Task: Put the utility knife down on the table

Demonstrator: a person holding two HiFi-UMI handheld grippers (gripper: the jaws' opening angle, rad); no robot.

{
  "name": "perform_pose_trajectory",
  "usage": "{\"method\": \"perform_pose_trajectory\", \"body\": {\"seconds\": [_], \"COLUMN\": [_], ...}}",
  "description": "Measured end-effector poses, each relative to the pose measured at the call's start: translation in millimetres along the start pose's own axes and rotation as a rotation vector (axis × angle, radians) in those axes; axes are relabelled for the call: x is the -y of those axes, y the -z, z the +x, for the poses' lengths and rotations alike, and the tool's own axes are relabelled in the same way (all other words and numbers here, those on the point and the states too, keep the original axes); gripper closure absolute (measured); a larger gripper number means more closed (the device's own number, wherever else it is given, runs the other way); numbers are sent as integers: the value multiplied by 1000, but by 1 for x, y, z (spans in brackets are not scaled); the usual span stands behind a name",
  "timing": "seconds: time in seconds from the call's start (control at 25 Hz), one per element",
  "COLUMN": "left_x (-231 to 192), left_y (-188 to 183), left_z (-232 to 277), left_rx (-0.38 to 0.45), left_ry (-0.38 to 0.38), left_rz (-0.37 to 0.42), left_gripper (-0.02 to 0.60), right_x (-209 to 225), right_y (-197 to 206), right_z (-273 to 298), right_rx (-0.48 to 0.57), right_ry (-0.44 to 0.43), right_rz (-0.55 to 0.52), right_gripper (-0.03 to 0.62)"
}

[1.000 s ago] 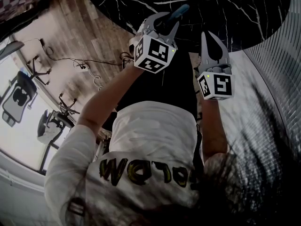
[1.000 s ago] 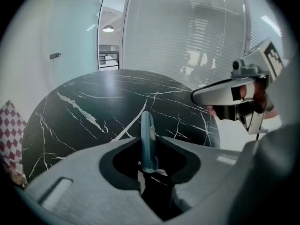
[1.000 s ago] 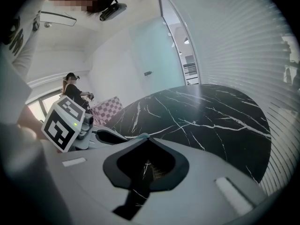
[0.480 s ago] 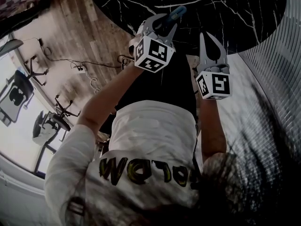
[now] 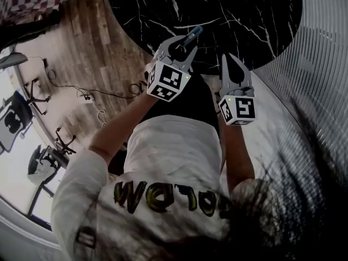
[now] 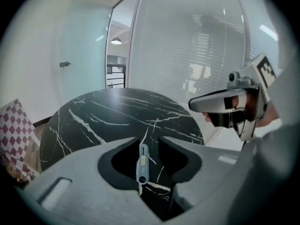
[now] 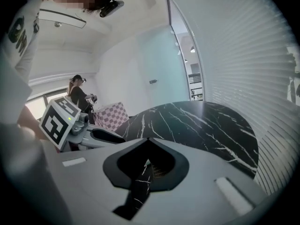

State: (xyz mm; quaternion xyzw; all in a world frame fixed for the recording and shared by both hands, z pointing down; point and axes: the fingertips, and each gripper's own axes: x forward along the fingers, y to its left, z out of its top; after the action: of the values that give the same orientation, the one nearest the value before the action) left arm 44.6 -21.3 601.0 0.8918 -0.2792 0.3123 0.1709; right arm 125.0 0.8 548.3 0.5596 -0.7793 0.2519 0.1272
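The wood floor [image 5: 92, 48] fills the far left, and the person stands at the 6 o'clock edge of the black table [image 5: 244, 15]. The left gripper [image 6: 149, 138] has just been opening its jaws and now holds them wide. The knife [image 6: 142, 163] is between them. It lies lengthwise close by the left jaw with a clear gap to the right one, so no pad presses on it. In the head view it pokes past the jaw tips at 1 o'clock from the cube [image 5: 166, 82], much as it did a second ago. More of the table is now in frame beyond it, and the knife shows over the table, near the near rim.

It looks to be lying on the table (whether its tail leans on the left jaw cannot be told). If so, the release is made and the task is all but done. What remains is to draw the gripper off without dragging the knife along.

At 3 o'clock from the left gripper, the right gripper [image 7: 147, 138] has its jaws together on nothing and seems to play no part. Blinds [image 5: 321, 64] close the right side.
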Motion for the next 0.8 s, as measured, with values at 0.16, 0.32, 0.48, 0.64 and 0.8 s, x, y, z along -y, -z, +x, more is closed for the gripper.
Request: {"method": "perform_pose_trajectory", "body": {"seconds": [0.16, 0.32, 0.48, 0.64, 0.8], "left_x": [7, 17, 23, 33, 36], "left_y": [-57, -99, -131, -155, -177], "left_z": [-44, -83, -113, -156, -189], "left_rx": [114, 197, 260, 311, 406], "left_ry": [24, 47, 62, 74, 77], "left_rz": [-24, -21, -3, -16, -48], "left_gripper": [456, 472, 482, 497, 568], "right_x": [-16, -38, -56, -82, -97], "right_y": [-49, -89, -122, -153, -180], "right_z": [-19, -38, -50, -78, -97], "right_rx": [56, 120, 173, 202, 251], "right_ry": [-10, -35, -65, -79, -89], "right_rz": [-33, -75, -104, -120, -143], "right_gripper": [592, 592, 592, 592, 592]}}
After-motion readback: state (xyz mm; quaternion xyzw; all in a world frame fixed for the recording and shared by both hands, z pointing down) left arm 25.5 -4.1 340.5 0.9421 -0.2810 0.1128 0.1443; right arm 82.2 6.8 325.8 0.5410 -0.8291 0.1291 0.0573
